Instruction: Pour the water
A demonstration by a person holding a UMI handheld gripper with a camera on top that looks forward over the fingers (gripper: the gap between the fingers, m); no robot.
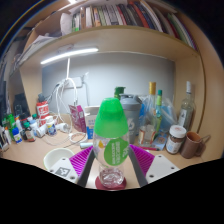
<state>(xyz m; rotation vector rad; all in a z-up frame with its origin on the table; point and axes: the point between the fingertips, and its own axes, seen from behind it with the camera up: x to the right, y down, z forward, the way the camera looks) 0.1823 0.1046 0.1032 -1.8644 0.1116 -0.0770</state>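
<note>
A clear plastic bottle with a green cap and a green label stands upright between my fingers, close to the camera. Its clear base with a pinkish rim shows low between the pads. My gripper has its purple pads pressed against the bottle's sides at label height. The bottle hides the desk just ahead of the fingers. No water level can be made out in the bottle.
A wooden desk is crowded at the back with bottles and small containers. A brown mug and a white-lidded jar stand to the right. A shelf of books and a light strip hang above.
</note>
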